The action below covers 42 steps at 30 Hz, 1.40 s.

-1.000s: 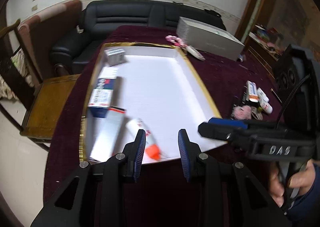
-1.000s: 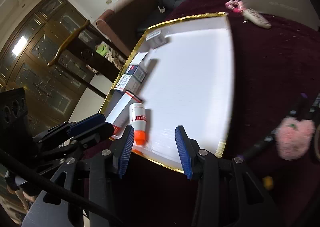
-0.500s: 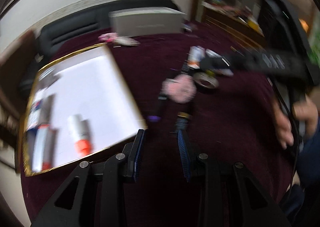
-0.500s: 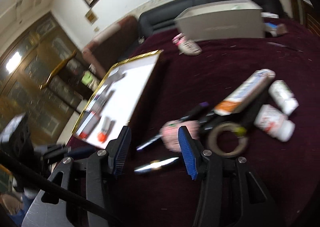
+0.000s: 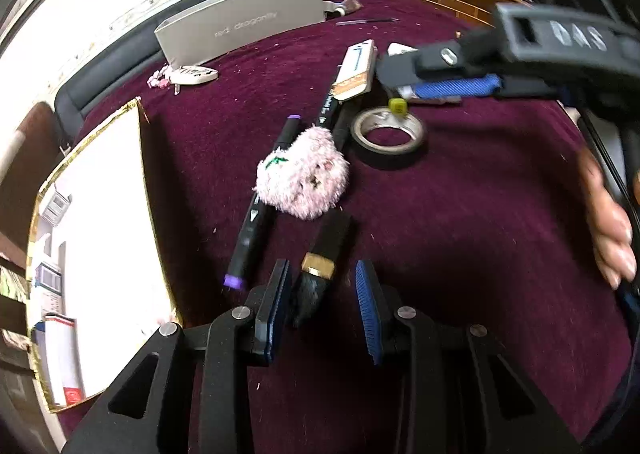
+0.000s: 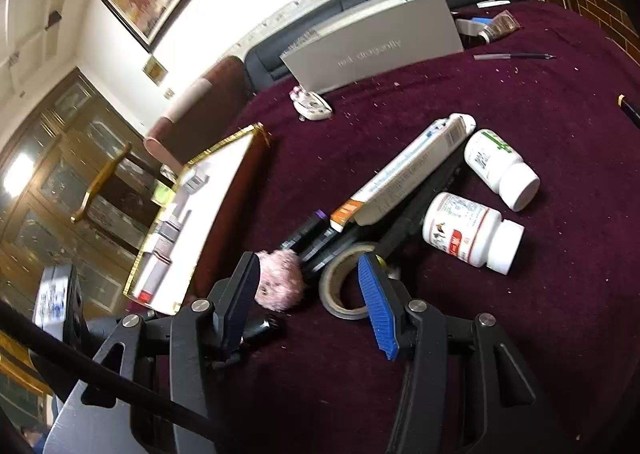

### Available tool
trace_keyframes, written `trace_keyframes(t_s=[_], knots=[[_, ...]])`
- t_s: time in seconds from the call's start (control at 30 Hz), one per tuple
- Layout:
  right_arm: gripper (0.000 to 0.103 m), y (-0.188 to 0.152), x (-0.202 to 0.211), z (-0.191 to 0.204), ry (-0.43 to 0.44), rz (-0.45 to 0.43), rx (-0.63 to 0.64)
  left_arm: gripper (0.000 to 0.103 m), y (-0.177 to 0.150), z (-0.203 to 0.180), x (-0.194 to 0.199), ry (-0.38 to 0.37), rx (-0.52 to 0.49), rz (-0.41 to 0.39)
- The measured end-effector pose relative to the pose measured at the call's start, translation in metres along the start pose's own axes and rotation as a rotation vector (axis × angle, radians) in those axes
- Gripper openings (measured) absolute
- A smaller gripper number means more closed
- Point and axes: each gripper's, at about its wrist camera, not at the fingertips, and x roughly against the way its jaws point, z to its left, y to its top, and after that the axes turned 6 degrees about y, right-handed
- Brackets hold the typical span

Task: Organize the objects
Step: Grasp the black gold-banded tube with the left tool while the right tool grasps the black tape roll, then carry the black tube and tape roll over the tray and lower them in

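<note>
My left gripper (image 5: 322, 306) points down at the maroon tablecloth, open. The bristle end of a black brush with a gold ferrule (image 5: 318, 266) lies between its fingers, with a gap on the right side. Just beyond lie a pink fluffy ball (image 5: 304, 177), a black marker (image 5: 256, 213) and a tape roll (image 5: 388, 131). My right gripper (image 6: 308, 306) hangs open above the pink ball (image 6: 280, 278) and the tape roll (image 6: 340, 286), holding nothing. A long orange-ended box (image 6: 404, 173) and two white bottles (image 6: 468, 230) (image 6: 500, 167) lie further out.
The gold-rimmed white tray (image 5: 142, 157) with several boxes along its far side sits to the left. A grey carton (image 5: 240, 25) stands at the table's back edge before a black sofa. A small yellow die (image 5: 398, 105) lies by the tape. A person's hand (image 5: 608, 213) is at right.
Both grippers swung from over the tray's near edge to the right, over the pile of loose objects. The left one rolled and sank toward the brush. The right jaws stand wider.
</note>
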Motion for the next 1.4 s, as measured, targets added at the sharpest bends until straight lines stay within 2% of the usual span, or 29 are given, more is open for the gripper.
trace_keyframes(t_s=[0.03,0.1,0.13,0.23,0.33,0.57,0.7,0.83,0.97,1.1,1.4], knots=[[0.050,-0.001,-0.002,-0.001,-0.017,0.010,0.002,0.028,0.000,-0.001,-0.004,0.001,0.017,0.009],[0.050,-0.002,-0.004,-0.002,-0.064,0.030,0.012,0.016,-0.002,-0.002,-0.007,-0.004,0.053,0.010],[0.050,-0.003,-0.006,-0.003,-0.096,0.043,0.025,0.014,-0.004,-0.005,-0.006,-0.017,0.057,0.006],[0.050,-0.005,-0.014,0.001,-0.166,0.079,0.086,0.014,-0.015,-0.015,0.002,0.013,0.077,-0.028],[0.058,-0.010,-0.025,0.008,-0.222,0.115,0.159,0.014,-0.018,-0.012,0.004,-0.004,0.112,-0.037],[0.060,-0.015,-0.053,0.008,-0.348,0.162,0.252,0.014,-0.021,-0.011,0.006,-0.014,0.131,-0.064],[0.058,-0.019,-0.056,0.012,-0.387,0.149,0.303,0.015,-0.019,-0.013,0.005,0.011,0.120,-0.082],[0.058,-0.021,-0.046,0.010,-0.367,0.138,0.274,0.015,-0.020,-0.015,0.005,0.022,0.130,-0.097],[0.058,-0.019,-0.036,0.007,-0.288,0.122,0.198,0.014,-0.022,-0.015,0.006,0.025,0.138,-0.109],[0.058,-0.016,-0.031,0.005,-0.165,0.108,0.131,0.014,-0.023,-0.005,0.007,-0.019,0.187,-0.111],[0.058,-0.013,-0.018,0.021,-0.063,0.042,0.138,0.014,-0.023,0.007,0.031,-0.106,0.254,-0.163]])
